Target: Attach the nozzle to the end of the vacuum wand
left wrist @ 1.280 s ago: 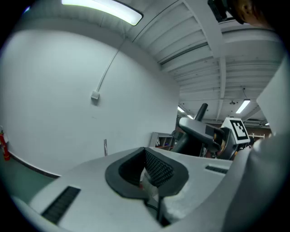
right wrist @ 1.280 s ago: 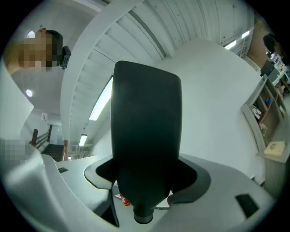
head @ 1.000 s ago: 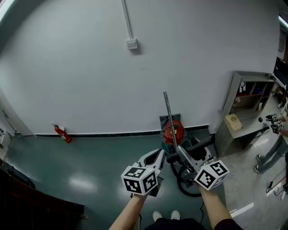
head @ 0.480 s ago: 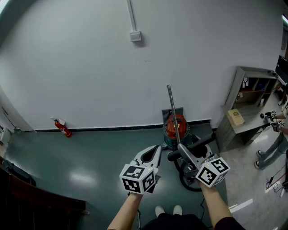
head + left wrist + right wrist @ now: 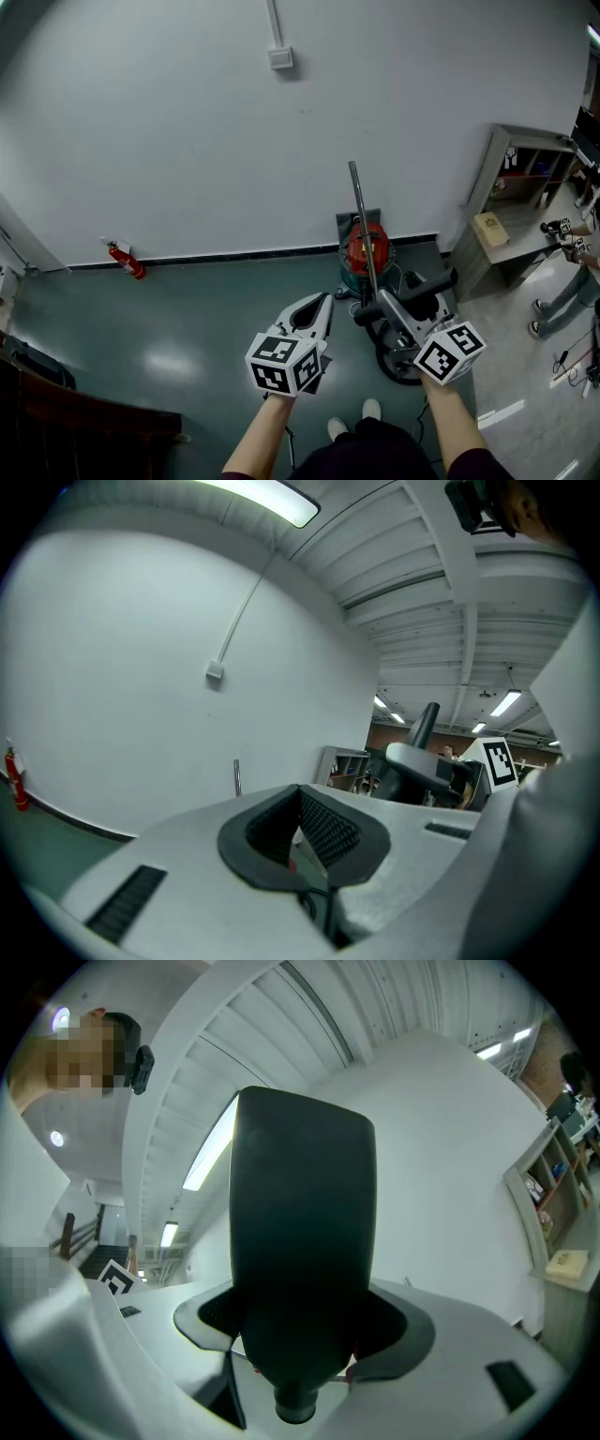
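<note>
The metal vacuum wand (image 5: 362, 225) stands upright out of the red and teal vacuum cleaner (image 5: 365, 261) by the wall, with its top end bare. My right gripper (image 5: 394, 317) is shut on the black nozzle (image 5: 427, 286), which lies crosswise just in front of the wand's lower part. In the right gripper view the nozzle (image 5: 302, 1241) fills the space between the jaws of that gripper (image 5: 300, 1340). My left gripper (image 5: 318, 309) is shut and holds nothing, left of the nozzle. The left gripper (image 5: 302, 829) sees the wand's tip (image 5: 237, 776) and the nozzle (image 5: 418, 757).
A black hose (image 5: 392, 364) coils on the floor under my right hand. A grey shelf unit (image 5: 511, 183) with a cardboard box (image 5: 488, 228) stands at the right, and another person (image 5: 562, 295) beyond it. A red fire extinguisher (image 5: 125, 261) sits at the wall, left. Dark furniture (image 5: 56, 412) is at lower left.
Both hands have drifted a little, the right still holding the nozzle. The left gripper's tip stands slightly further from the nozzle's end. The head view has tilted, showing more of the wand.
</note>
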The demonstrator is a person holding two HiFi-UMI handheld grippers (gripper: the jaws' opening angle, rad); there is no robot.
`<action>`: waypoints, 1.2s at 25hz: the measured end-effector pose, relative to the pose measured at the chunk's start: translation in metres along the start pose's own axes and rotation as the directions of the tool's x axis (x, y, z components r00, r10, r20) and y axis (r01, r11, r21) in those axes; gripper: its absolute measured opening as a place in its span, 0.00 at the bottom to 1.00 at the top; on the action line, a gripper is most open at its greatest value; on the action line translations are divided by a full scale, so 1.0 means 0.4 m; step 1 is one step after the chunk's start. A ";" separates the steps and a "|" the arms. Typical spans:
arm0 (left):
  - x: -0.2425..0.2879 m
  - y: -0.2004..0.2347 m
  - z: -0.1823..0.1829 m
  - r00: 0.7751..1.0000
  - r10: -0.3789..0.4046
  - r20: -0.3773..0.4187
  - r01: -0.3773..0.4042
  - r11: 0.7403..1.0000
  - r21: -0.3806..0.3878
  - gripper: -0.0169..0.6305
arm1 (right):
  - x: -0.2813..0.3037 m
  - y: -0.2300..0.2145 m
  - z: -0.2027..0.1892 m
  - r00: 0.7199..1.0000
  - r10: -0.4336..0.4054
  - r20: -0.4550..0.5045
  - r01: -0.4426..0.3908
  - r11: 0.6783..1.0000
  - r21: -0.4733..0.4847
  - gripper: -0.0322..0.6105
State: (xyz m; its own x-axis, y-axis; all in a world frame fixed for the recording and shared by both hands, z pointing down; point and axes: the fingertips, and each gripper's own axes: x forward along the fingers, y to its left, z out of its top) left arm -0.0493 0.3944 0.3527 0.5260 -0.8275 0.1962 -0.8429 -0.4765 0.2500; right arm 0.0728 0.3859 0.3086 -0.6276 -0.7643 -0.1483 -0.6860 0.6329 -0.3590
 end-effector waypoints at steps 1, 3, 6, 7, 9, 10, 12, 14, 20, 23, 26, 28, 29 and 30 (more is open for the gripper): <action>0.004 0.001 -0.004 1.000 -0.003 -0.004 0.003 1.000 0.000 0.03 | 0.000 -0.004 -0.004 1.000 -0.004 -0.001 0.004 1.000 0.003 0.56; 0.015 0.003 -0.010 1.000 -0.009 -0.011 0.009 1.000 -0.001 0.03 | 0.004 -0.012 -0.008 1.000 -0.008 -0.002 0.008 1.000 0.008 0.56; 0.041 0.011 -0.011 1.000 -0.014 -0.016 0.014 1.000 0.001 0.03 | 0.020 -0.033 -0.012 1.000 -0.012 -0.004 0.012 1.000 0.012 0.55; 0.051 0.014 -0.012 1.000 -0.015 -0.017 0.015 1.000 0.003 0.03 | 0.026 -0.043 -0.013 1.000 -0.014 -0.004 0.014 1.000 0.016 0.56; 0.073 0.020 -0.015 1.000 -0.016 -0.021 0.017 1.000 0.010 0.03 | 0.038 -0.066 -0.015 1.000 -0.016 -0.002 0.016 1.000 0.024 0.56; 0.086 0.025 -0.016 1.000 -0.015 -0.024 0.016 1.000 0.012 0.03 | 0.048 -0.079 -0.016 1.000 -0.017 -0.003 0.017 0.999 0.028 0.56; 0.117 0.038 -0.015 0.999 -0.013 -0.033 0.013 1.000 0.010 0.03 | 0.070 -0.106 -0.019 1.000 -0.017 -0.008 0.017 0.999 0.035 0.56; 0.153 0.052 -0.014 0.999 -0.011 -0.040 0.012 1.000 0.003 0.03 | 0.093 -0.137 -0.023 1.000 -0.016 -0.015 0.017 0.999 0.041 0.56; 0.272 0.096 -0.002 0.998 -0.006 -0.065 0.006 1.000 -0.002 0.03 | 0.170 -0.248 -0.027 0.999 -0.022 -0.031 0.024 0.998 0.064 0.56; 0.331 0.111 0.000 0.997 -0.005 -0.078 0.004 1.000 -0.002 0.03 | 0.203 -0.303 -0.026 0.999 -0.022 -0.036 0.025 0.997 0.071 0.56; 0.387 0.121 0.007 0.996 -0.003 -0.093 0.003 1.000 0.005 0.03 | 0.237 -0.350 -0.021 0.999 -0.020 -0.041 0.024 0.996 0.081 0.56; 0.420 0.126 0.016 0.995 0.000 -0.099 0.001 1.000 0.010 0.03 | 0.257 -0.379 -0.017 0.999 -0.017 -0.045 0.021 0.996 0.086 0.56; 0.436 0.128 0.020 0.995 0.002 -0.101 -0.001 1.000 0.011 0.03 | 0.265 -0.393 -0.014 0.999 -0.016 -0.045 0.020 0.996 0.091 0.56; 0.451 0.130 0.023 0.995 0.005 -0.103 -0.003 1.000 0.013 0.03 | 0.273 -0.407 -0.011 0.999 -0.013 -0.045 0.017 0.995 0.096 0.56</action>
State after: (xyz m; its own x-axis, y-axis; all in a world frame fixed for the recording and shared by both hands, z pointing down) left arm 0.0008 0.2176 0.3921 0.5309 -0.7949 0.2937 -0.8461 -0.4777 0.2366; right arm 0.1142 0.1999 0.3549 -0.6345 -0.7662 -0.1021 -0.6582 0.6048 -0.4483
